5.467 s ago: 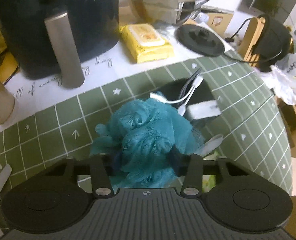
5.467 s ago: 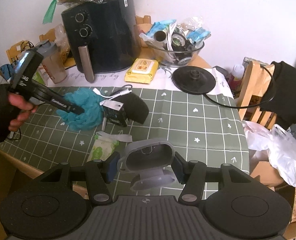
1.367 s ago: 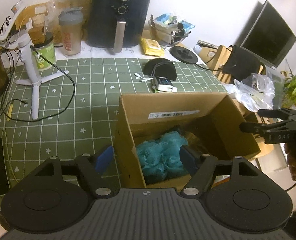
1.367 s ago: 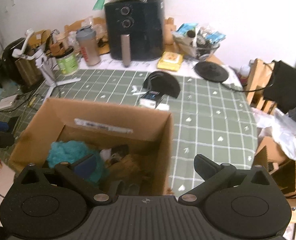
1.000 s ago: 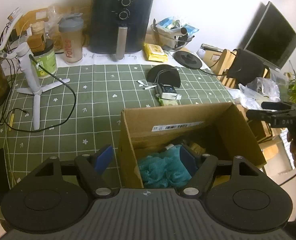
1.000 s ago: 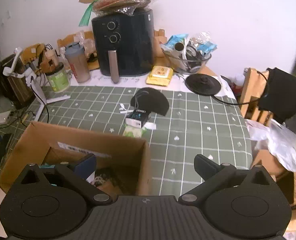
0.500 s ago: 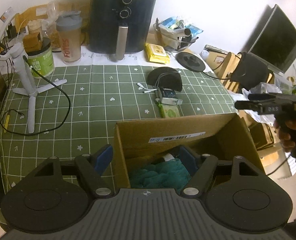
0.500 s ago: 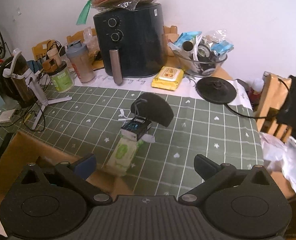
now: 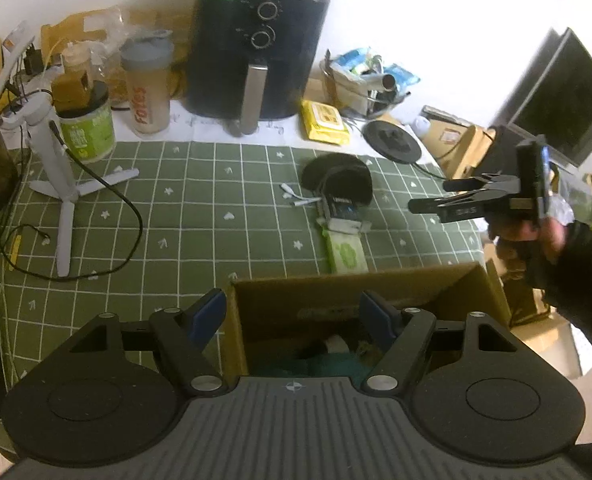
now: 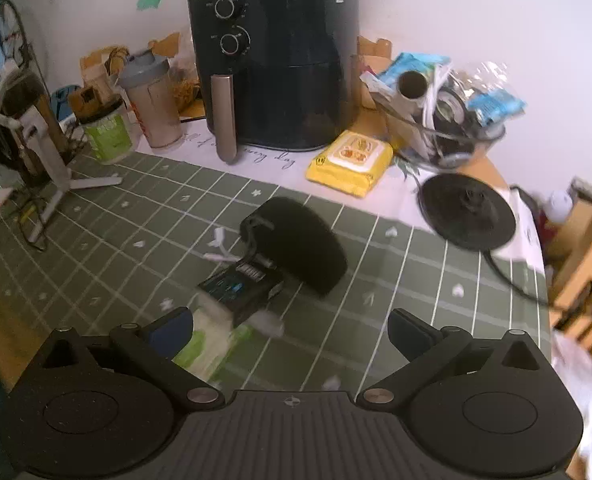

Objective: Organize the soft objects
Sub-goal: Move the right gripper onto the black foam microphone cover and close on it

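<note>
Wipes pack [image 10: 212, 344]: label blurred, perhaps unreadable; both hand-held grippers [image 9: 292, 312] [image 10: 290, 326] gape empty.

The right gripper [image 10: 290, 326] hangs over the green checked tabletop [image 10: 395, 280], jaws spread wide with nothing between them. Just ahead lies a small dark box [image 10: 238, 286] resting on a green-and-white wipes packet [image 10: 212, 344], with a black pouch [image 10: 299, 244] touching it behind. A black air fryer [image 10: 274, 60] stands at the back, a yellow wipes pack [image 10: 349, 162] beside it
</note>
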`<state>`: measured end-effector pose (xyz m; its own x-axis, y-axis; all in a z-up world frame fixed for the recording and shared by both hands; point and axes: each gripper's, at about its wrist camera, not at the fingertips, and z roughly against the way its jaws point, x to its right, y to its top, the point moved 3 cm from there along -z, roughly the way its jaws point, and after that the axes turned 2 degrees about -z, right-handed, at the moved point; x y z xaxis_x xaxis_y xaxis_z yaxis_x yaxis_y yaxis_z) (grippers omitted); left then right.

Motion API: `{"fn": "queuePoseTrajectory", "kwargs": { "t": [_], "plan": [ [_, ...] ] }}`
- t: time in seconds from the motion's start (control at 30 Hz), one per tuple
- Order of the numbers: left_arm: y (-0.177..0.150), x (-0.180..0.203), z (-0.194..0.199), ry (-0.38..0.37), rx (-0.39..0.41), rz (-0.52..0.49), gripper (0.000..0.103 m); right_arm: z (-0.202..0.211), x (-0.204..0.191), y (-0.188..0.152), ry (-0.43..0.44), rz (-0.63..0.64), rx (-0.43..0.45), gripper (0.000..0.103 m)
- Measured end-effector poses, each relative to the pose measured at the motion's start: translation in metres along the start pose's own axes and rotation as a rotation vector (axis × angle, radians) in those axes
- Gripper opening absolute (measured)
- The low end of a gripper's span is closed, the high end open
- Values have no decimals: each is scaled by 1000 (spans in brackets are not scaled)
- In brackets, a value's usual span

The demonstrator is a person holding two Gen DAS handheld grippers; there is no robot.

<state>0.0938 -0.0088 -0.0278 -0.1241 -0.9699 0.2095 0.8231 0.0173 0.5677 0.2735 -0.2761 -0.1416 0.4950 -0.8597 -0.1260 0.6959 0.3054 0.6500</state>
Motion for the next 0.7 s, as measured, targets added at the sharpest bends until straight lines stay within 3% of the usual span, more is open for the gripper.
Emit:
{"fn": "queuePoseTrajectory", "kwargs": {
  "t": [0.3,0.7],
  "plan": [
    [-2,-4,-2,28,-17,47,73,-54,0,17,17,107,-20,102],
    [-11,-15,0,82,-30,115,73,-110,4,40,27,236,-69,88]
  ]
}}
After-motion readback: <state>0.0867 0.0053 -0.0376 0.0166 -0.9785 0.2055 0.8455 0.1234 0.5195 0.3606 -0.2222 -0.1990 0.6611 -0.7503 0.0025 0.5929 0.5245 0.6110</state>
